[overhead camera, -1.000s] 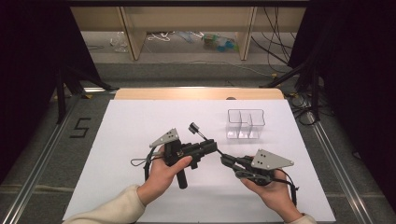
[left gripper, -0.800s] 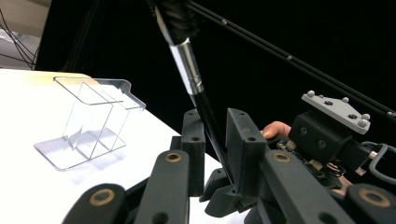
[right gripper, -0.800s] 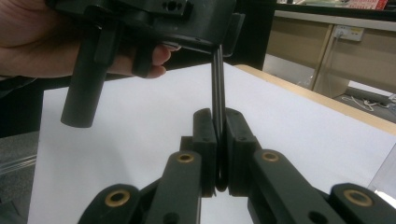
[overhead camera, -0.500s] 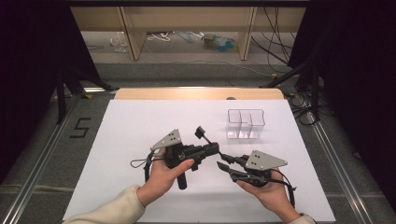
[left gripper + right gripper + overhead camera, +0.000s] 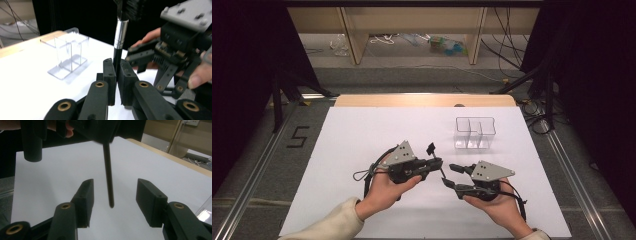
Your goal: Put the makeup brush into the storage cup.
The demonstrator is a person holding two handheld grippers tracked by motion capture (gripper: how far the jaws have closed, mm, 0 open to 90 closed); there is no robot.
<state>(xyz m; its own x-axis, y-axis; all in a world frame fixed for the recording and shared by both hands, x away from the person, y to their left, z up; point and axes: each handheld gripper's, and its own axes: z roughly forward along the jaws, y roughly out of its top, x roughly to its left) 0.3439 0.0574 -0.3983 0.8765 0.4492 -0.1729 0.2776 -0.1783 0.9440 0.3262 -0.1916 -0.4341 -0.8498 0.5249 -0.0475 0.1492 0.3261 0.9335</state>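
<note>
L gripper (image 5: 116, 82) pinches the black brush (image 5: 119, 37) tight by its handle, near the clear box (image 5: 475, 132) w/ the bristle end up. R gripper (image 5: 113, 202) just let go: jaws opening, handle tip between them, not touching.

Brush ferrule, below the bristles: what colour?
Shiny silver ferrule on a black handle; clearest in the left gripper view.

A white-covered surface (image 5: 362, 130) with a wooden edge (image 5: 424, 100) at 12 o'clock stands on a grey floor (image 5: 412, 75), where a wooden shelf unit (image 5: 412, 30) and loose cables (image 5: 507, 45) lie beyond, black curtains (image 5: 247, 60) hang at 9 and 3 o'clock, and a "5" (image 5: 298, 137) is marked at 9 o'clock.
</note>
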